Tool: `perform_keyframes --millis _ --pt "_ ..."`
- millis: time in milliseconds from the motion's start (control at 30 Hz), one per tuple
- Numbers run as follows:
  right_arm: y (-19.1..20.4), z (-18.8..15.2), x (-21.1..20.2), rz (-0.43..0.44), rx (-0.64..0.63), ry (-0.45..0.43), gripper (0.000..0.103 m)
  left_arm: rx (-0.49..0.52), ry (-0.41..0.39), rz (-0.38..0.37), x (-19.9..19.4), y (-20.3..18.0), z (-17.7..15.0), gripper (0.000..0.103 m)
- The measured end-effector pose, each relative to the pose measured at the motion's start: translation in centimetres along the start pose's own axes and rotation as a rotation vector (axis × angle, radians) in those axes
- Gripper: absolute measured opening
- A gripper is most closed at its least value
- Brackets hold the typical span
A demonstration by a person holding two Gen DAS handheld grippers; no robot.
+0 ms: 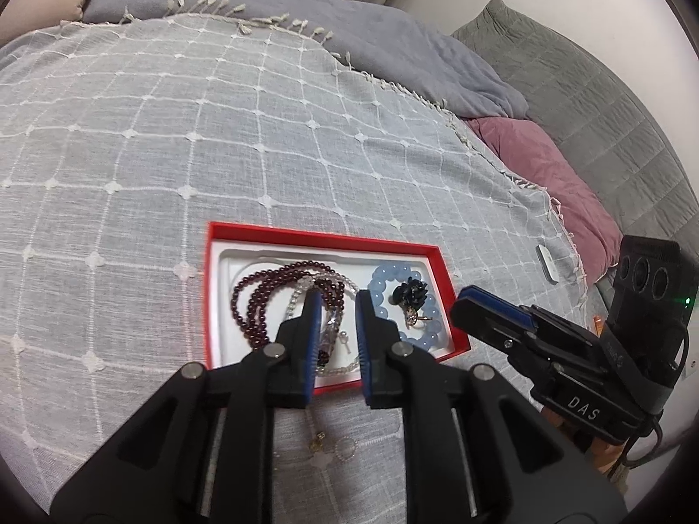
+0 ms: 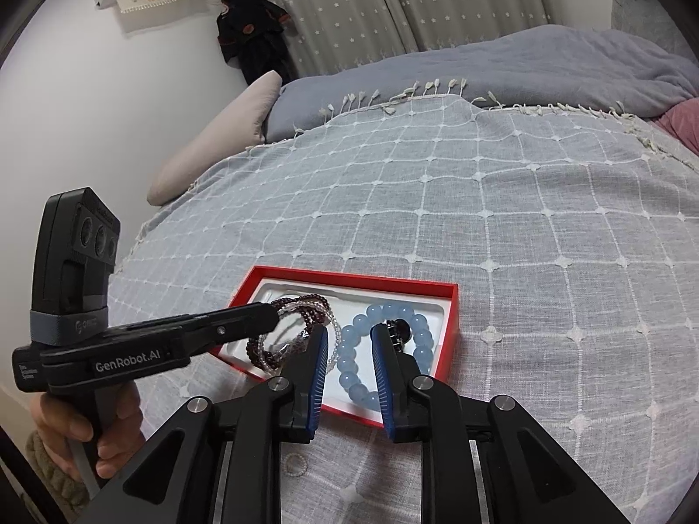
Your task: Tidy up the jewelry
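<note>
Hovering left tool (image 1: 336, 301) parted over red tray (image 1: 454, 327), right tool (image 2: 349, 340) parted alongside

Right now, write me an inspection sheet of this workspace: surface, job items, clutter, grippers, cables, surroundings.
Surface: grey checked bedspread with fringe, over a bed.
Job items: red box with white insert holds a dark red bead strand, a clear bead strand, a blue bead bracelet and a black flower piece. A small bead ring and a gold charm lie outside, on the bedspread.
Clutter: small white object near the bed edge.
Grippers: left gripper open over the box; right gripper open over the bracelet.
Cables: black cable on the right device.
Surroundings: blue blanket, pink pillow, curtains.
</note>
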State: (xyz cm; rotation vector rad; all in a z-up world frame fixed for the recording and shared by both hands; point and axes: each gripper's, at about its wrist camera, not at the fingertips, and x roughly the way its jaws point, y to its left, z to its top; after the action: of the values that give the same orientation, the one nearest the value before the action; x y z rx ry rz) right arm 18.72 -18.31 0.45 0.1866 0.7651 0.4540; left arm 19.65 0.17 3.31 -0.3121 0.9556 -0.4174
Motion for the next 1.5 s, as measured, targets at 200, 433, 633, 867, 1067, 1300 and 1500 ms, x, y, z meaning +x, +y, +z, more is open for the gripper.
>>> perform_keyframes --millis 200,433,633,867,1067,1300,1500 --pt "0.0 -0.2 -2.2 -0.026 -0.012 -0.034 0.043 0.002 -0.055 0.068 -3.3 0.8 -0.7 0.030" --pt "1.3 -1.6 -5.0 -0.036 -0.055 -0.059 0.054 -0.034 -0.063 0.101 -5.7 2.3 -2.7 0.047" --pt "2.2 -2.4 -5.1 -0.101 -0.093 -0.046 0.054 -0.064 -0.018 0.113 -5.3 2.9 -5.4 0.053" --pt "2.8 -4.6 -4.7 -0.154 -0.073 -0.008 0.054 -0.083 0.012 0.132 -5.2 3.3 -7.3 0.053" --pt "3.9 -6.0 -3.4 -0.195 -0.114 0.050 0.047 -0.081 0.038 0.163 -4.3 3.6 -8.0 0.052" --pt "3.6 -7.7 -0.3 -0.211 -0.137 0.124 0.027 -0.084 0.062 0.180 -3.3 4.1 -8.3 0.045" --pt "5.0 -8.8 0.8 -0.164 -0.206 0.142 0.027 -0.080 0.063 0.188 -3.1 4.2 -8.4 0.042"
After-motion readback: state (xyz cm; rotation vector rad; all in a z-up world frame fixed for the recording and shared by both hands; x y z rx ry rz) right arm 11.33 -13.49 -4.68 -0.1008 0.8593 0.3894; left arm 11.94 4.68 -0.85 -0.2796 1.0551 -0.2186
